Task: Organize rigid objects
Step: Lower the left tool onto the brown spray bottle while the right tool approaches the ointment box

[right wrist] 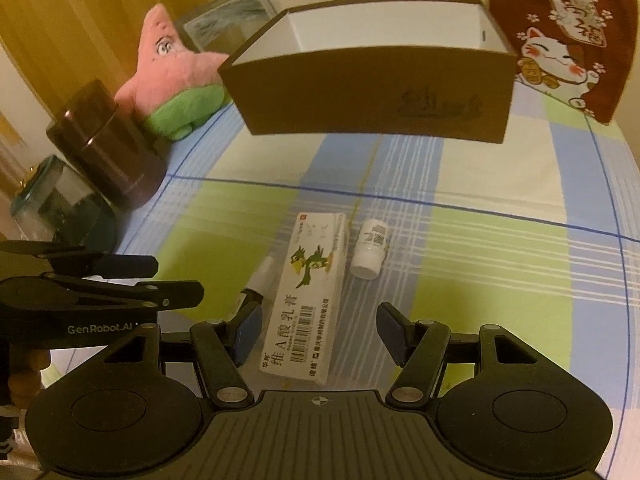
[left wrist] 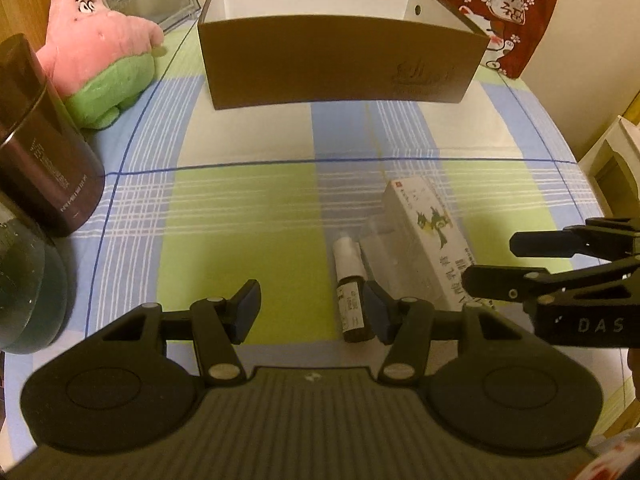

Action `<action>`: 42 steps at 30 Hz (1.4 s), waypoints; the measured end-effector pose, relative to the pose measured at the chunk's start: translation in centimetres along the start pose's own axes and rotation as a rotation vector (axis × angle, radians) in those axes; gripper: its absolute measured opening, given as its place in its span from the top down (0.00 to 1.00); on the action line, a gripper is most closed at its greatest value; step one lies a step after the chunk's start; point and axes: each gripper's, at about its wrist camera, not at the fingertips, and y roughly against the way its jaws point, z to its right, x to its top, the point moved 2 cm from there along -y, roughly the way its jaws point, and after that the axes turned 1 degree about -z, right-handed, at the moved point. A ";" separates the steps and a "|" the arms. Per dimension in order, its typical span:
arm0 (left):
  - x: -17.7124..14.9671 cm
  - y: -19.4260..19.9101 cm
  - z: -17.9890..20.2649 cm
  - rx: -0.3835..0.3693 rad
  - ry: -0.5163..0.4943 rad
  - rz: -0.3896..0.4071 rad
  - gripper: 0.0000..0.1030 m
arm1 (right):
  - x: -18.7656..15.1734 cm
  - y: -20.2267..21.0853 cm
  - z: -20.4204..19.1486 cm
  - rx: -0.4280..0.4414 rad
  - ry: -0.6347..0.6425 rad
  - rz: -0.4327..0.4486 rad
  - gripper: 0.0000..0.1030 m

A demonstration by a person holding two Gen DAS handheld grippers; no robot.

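A white medicine carton (right wrist: 308, 300) with a green bird print lies flat on the checked tablecloth (right wrist: 480, 280). It lies between the fingers of my open right gripper (right wrist: 320, 332), close to the left pad and clear of the right one. A small white bottle (right wrist: 370, 250) lies just right of the carton. On the carton's left lies a small dark bottle with a white cap (left wrist: 352, 300). My open left gripper (left wrist: 312, 312) hangs over that bottle, whose body is beside the inner face of the right finger. An open brown box (left wrist: 340, 60) stands at the far side, its inside white and bare.
A pink and green star plush (left wrist: 100, 52), a dark cylindrical tin (left wrist: 44, 152) and a glass jar (left wrist: 24, 280) line the left edge. A red lucky-cat cloth (right wrist: 560, 40) stands behind the box on the right. The two grippers are close side by side.
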 end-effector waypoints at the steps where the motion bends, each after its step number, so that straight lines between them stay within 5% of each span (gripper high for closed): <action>1: 0.0 -0.1 0.0 0.001 0.000 -0.001 0.48 | 0.0 -0.2 -0.1 0.000 0.004 -0.002 0.38; 20: -0.1 -2.8 0.1 -0.013 -0.020 -0.045 0.48 | 0.6 -3.6 -0.5 -0.016 0.034 -0.030 0.39; 27: 0.0 -3.5 0.5 -0.052 -0.038 -0.050 0.49 | 0.5 -4.1 -0.2 0.003 0.039 -0.043 0.59; 31: 0.1 -4.1 1.0 -0.072 -0.051 -0.056 0.49 | 0.4 -3.9 0.1 -0.005 0.048 -0.036 0.62; 42: 0.1 -6.1 2.0 -0.105 -0.101 -0.071 0.73 | -0.1 -3.2 1.5 -0.008 0.037 -0.011 0.63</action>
